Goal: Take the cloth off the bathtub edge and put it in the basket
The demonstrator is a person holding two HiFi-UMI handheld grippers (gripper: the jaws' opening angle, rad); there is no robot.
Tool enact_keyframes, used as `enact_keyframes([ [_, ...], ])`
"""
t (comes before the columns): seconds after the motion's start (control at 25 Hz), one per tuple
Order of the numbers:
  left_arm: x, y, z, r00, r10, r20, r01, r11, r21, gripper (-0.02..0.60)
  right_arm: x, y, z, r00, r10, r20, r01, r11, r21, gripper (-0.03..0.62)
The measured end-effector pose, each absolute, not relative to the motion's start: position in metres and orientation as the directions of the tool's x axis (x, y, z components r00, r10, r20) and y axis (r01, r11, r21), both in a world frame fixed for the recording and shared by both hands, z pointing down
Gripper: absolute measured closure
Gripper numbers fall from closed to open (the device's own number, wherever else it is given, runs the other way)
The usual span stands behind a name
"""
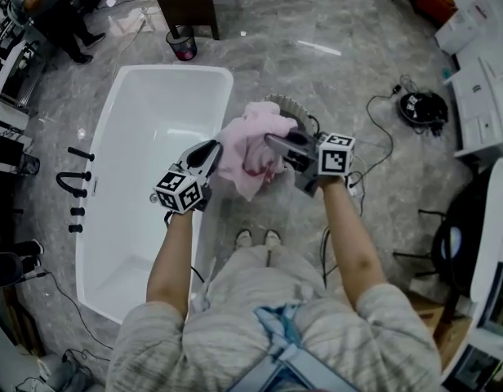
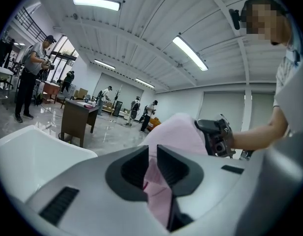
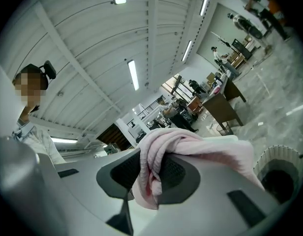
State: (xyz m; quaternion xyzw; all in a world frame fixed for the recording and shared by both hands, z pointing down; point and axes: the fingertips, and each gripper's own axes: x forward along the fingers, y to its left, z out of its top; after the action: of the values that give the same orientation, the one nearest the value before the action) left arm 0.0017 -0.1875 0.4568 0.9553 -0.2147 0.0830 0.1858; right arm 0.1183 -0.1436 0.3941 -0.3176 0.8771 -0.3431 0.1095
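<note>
Pinching pink cloth (image 1: 247,152) in left gripper (image 1: 211,152) and right gripper (image 1: 273,142); risking loose folds draping outside the basket (image 1: 287,103).

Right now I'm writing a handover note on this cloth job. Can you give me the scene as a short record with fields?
cloth: pink, bunched, held up between both grippers
left gripper: shut on the cloth
right gripper: shut on the cloth
bathtub: white, to the left of the cloth
basket: white, ribbed, on the floor, partly hidden behind the cloth
task state: cloth not yet in the basket
</note>
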Motion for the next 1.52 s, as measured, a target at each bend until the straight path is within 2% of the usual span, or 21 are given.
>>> enact_keyframes([
  [0.44,0.057,-0.19,0.449,0.921,-0.308,0.239,-0.373,-0.876,0.307,0.529,0.179,-0.18,0.335,-0.711,-0.704,-0.006,-0.575,0.586,-0.572,0.494],
  [0.72,0.068,-0.194,0.456,0.924,-0.293,0.247,-0.362,-0.879,0.309,0.529,0.219,-0.211,0.329,-0.642,-0.767,0.003,-0.641,0.535,-0.551,0.493],
  [1.08,0.076,-0.203,0.475,0.919,-0.284,0.272,-0.367,-0.87,0.329,0.531,0.257,-0.239,0.407,-0.532,-0.834,0.148,-0.715,0.349,-0.606,0.493],
  [1.28,0.079,-0.215,0.484,0.92,-0.278,0.277,-0.365,-0.866,0.341,0.531,0.265,-0.259,0.466,-0.482,-0.846,0.226,-0.71,0.226,-0.667,0.493],
  [1.52,0.084,-0.222,0.49,0.919,-0.279,0.28,-0.368,-0.861,0.352,0.531,0.281,-0.272,0.526,-0.414,-0.823,0.389,-0.755,0.072,-0.652,0.493],
])
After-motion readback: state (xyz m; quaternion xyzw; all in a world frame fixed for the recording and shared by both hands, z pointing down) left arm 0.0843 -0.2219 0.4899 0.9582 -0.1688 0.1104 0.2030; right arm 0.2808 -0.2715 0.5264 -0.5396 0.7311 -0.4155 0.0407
